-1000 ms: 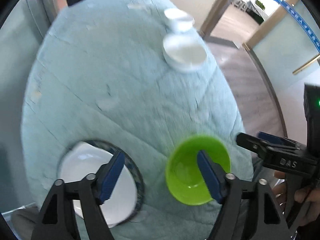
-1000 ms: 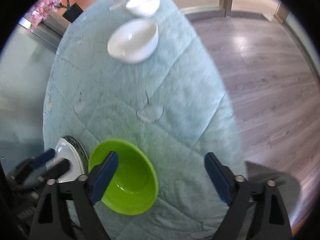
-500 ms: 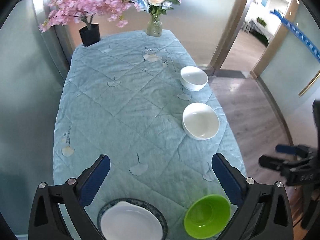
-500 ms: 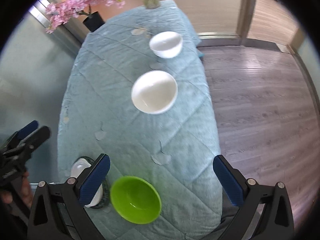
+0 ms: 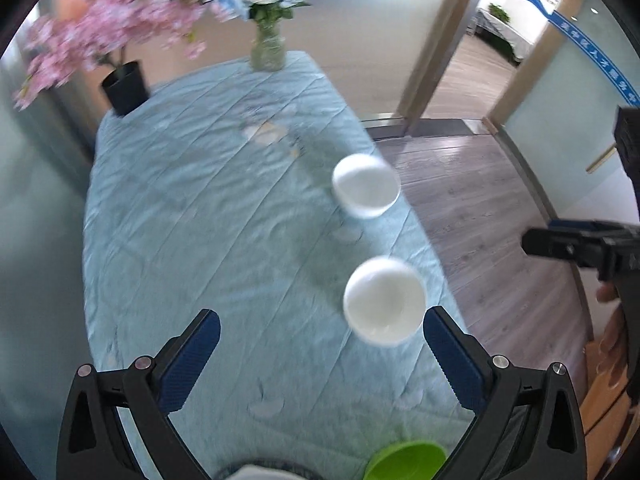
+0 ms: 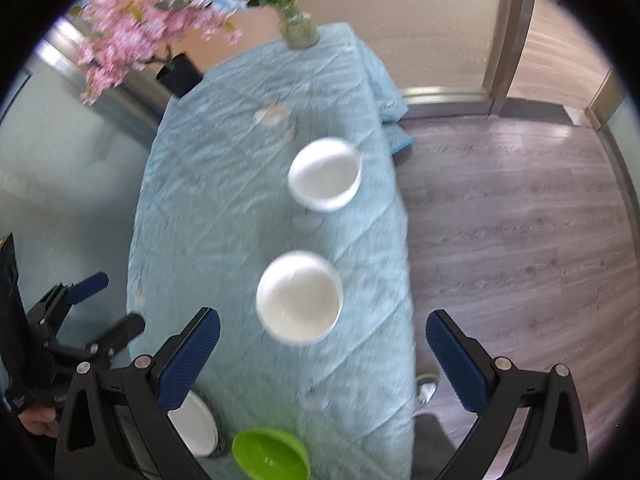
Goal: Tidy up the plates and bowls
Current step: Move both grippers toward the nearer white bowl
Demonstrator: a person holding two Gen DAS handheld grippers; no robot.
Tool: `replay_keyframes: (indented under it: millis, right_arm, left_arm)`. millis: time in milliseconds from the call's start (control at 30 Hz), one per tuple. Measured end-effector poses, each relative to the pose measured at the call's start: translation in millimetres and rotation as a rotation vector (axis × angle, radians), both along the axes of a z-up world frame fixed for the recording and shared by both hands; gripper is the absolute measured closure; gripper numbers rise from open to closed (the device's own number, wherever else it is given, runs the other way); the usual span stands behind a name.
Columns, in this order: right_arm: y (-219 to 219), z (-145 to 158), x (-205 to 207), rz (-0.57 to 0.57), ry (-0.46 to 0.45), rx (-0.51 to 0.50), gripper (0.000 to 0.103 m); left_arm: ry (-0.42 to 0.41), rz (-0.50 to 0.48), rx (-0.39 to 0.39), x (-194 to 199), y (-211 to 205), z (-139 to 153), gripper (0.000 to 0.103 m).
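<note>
Two white bowls stand along the table's right side: a near one (image 5: 384, 301) (image 6: 299, 297) and a far one (image 5: 366, 185) (image 6: 325, 174). A green bowl (image 5: 405, 463) (image 6: 271, 455) sits at the near end, beside a white plate (image 6: 194, 426) on a dark-rimmed plate. My left gripper (image 5: 320, 354) is open and empty, high above the cloth. My right gripper (image 6: 323, 356) is open and empty too, raised over the table's right edge. The other gripper shows at each view's side, the right gripper (image 5: 560, 240) and the left gripper (image 6: 100, 304).
A light blue quilted cloth (image 5: 208, 216) covers the long table. A glass vase of flowers (image 5: 267, 50) and a black pot with pink blossoms (image 5: 125, 87) stand at the far end. Wood floor (image 6: 512, 216) lies to the right, a doorway beyond.
Both grippers have risen and pulled back from the green bowl and the plate, which slid to the bottom of the views. The left jaws spread wider. The white bowls now sit mid-frame.
</note>
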State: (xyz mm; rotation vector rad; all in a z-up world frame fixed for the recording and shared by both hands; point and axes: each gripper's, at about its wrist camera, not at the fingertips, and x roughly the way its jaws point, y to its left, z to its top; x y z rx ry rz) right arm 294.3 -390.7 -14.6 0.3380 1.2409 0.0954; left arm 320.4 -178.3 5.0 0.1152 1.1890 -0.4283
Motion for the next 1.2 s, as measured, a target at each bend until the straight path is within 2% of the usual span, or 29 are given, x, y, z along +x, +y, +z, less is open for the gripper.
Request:
replay_keyframes:
  millis: [133, 233, 433, 600, 700, 833, 933, 1000, 1067, 1133, 1167, 1200]
  right_arm:
    - [-17, -3, 36, -0.022, 0.004, 0.013, 0.001]
    - [-20, -15, 62, -0.025, 0.017, 0.001, 0.001]
    - [-12, -50, 86, -0.004, 0.062, -0.005, 0.001]
    - [-1, -88, 83, 0.024, 0.112, 0.031, 0.001]
    - [5, -116, 75, 0.039, 0.158, 0.034, 0.001]
    - [12, -144, 62, 0.035, 0.194, 0.039, 0.001]
    - [14, -161, 55, 0.04, 0.229, 0.044, 0.002]
    - [18, -170, 52, 0.052, 0.251, 0.044, 0.008]
    - [22, -177, 49, 0.057, 0.266, 0.044, 0.011]
    - [24, -182, 47, 0.046, 0.277, 0.054, 0.021]
    - [24, -185, 47, 0.04, 0.283, 0.062, 0.03]
    - [25, -187, 47, 0.035, 0.287, 0.059, 0.039]
  left_arm:
    - [-0.008, -0.033, 0.003, 42, -19, 1, 0.001]
    - [0.017, -0.036, -0.003, 73, -28, -9, 0.001]
    - [0.109, 0.011, -0.011, 112, -35, -54, 0.004]
    - [0.185, -0.008, -0.009, 114, -43, -101, 0.004]
    - [0.232, -0.051, 0.018, 104, -49, -133, 0.011]
    - [0.301, -0.066, 0.038, 90, -50, -169, 0.013]
    - [0.329, -0.064, 0.031, 83, -49, -186, 0.018]
    - [0.357, -0.069, 0.024, 77, -50, -198, 0.025]
    - [0.372, -0.079, 0.032, 72, -53, -206, 0.036]
    - [0.384, -0.077, 0.037, 68, -54, -215, 0.046]
    - [0.388, -0.077, 0.034, 67, -55, -217, 0.052]
    - [0.39, -0.076, 0.038, 66, -56, -220, 0.055]
